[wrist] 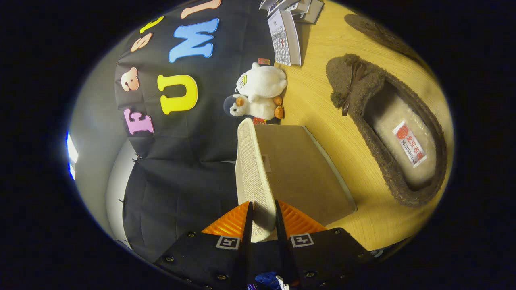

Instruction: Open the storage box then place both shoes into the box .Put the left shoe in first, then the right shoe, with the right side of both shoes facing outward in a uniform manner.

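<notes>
The gripper-mounted fisheye camera is rolled sideways, looking along its gripper (264, 219) close over the tan rectangular storage box (300, 173), the light wooden table (314, 100) running beyond it.

The pale beige woven-fabric lid (253, 177) of the storage box shows a fine, matt mesh-like weave, and the jaws of the gripper (263, 219) pinch its edge from both sides. The tan box body (300, 169) looks like matt, slightly coarse cloth. The dark brown fuzzy slipper (387, 129) has a rough, nubby pile outside and a paler soft lining. The yellow wood-grain tabletop (322, 112) is smooth with a low sheen. Two plush penguin toys (258, 94) look fluffy.
</notes>
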The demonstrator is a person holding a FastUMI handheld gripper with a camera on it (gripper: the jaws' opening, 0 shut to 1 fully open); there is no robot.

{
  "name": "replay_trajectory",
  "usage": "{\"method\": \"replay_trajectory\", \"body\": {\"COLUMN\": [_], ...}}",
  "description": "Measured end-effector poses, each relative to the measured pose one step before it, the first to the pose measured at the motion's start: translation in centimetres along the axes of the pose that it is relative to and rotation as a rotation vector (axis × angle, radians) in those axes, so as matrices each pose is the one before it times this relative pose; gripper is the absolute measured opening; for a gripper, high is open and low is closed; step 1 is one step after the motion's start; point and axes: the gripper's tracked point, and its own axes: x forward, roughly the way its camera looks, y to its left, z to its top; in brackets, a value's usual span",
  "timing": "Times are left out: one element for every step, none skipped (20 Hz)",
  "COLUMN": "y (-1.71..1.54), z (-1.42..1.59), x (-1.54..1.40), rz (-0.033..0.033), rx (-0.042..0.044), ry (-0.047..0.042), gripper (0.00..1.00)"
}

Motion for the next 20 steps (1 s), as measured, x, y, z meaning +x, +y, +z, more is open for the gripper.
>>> {"method": "replay_trajectory", "body": {"y": [0.556,0.434,0.415,0.073,0.512,0.666,0.827,0.890,0.939,0.969,1.030,0.849,0.637,0.771,0.781,0.772,0.874,0.899,0.934,0.889], "z": [0.512,1.130,-0.381,-0.034,-0.086,0.083,-0.080,0.170,0.033,0.318,0.051,0.157,0.024,0.117,-0.098,-0.035,0.007,0.057,-0.048,-0.021], "x": [0.119,-0.027,-0.357,0.004,-0.597,0.025,-0.134,-0.171,-0.085,-0.036,-0.107,0.043,0.144,0.206,0.141,0.236,0.243,0.283,0.263,0.371], "rz": [0.01100,-0.00345,0.00726,-0.01773,0.00428,-0.00545,0.00716,0.00483,0.00703,0.00749,0.00853,0.00380,-0.00189,0.00255,0.00300,0.00098,0.00194,0.00134,-0.00002,-0.00598], "rx": [-0.01572,-0.00340,-0.02796,-0.03559,-0.02842,-0.02436,-0.02492,-0.02247,-0.02089,-0.01852,-0.01687,-0.01716,-0.01770,-0.01775,-0.01475,-0.01028,-0.01049,-0.01363,-0.01611,-0.02332], "ry": [-0.03387,-0.02314,0.01622,0.00869,0.02042,-0.00955,0.00430,-0.00065,0.00136,-0.00259,-0.00157,0.00141,0.00028,-0.00184,-0.00144,-0.00223,-0.00507,-0.00348,-0.00638,-0.00315], "gripper": [0.21,0.11,0.00,0.00,0.00,0.00,0.00,0.00,0.00,0.00,0.00,0.00,0.00,0.00,0.00,0.00,0.00,0.00,0.00,0.00]}}
